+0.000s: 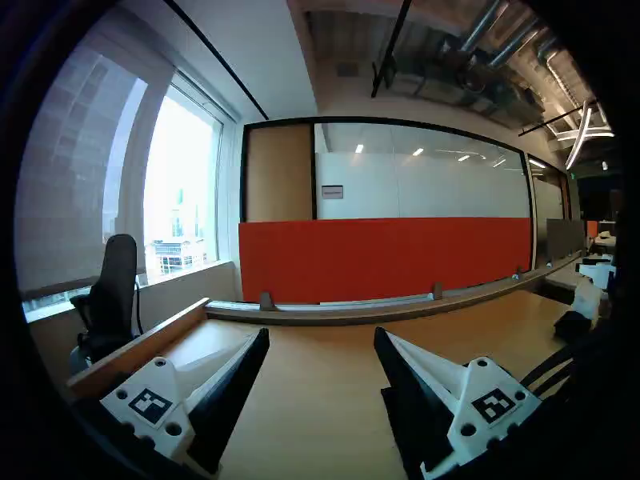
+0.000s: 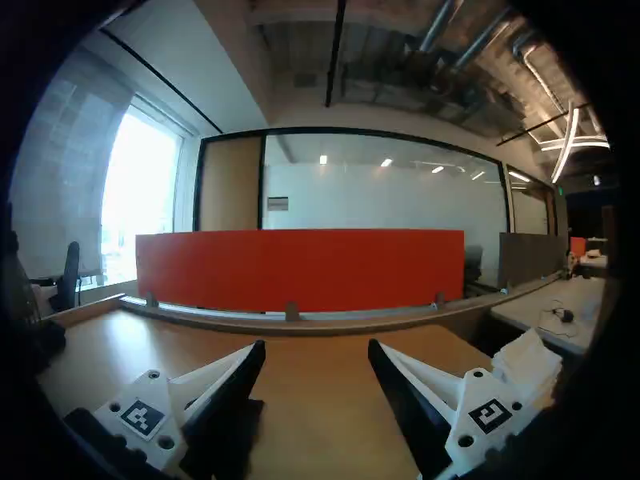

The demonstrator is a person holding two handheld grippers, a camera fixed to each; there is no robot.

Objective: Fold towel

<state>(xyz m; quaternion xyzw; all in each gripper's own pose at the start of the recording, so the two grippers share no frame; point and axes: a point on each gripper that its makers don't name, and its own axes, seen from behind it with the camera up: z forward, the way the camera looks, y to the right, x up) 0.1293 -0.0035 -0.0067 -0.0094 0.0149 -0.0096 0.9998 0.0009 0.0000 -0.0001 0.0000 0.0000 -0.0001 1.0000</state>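
Note:
A white folded towel lies at the right edge of the wooden desk in the right gripper view, to the right of my right gripper's finger. My right gripper is open over the bare desk with nothing between its fingers. In the left gripper view my left gripper is also open, hovering above the desk top and holding nothing. A blurred white and black shape sits at the far right of that view; I cannot tell what it is.
A red partition on a raised ledge closes the desk's far side. A black office chair stands by the window on the left. A neighbouring white desk with cables lies to the right.

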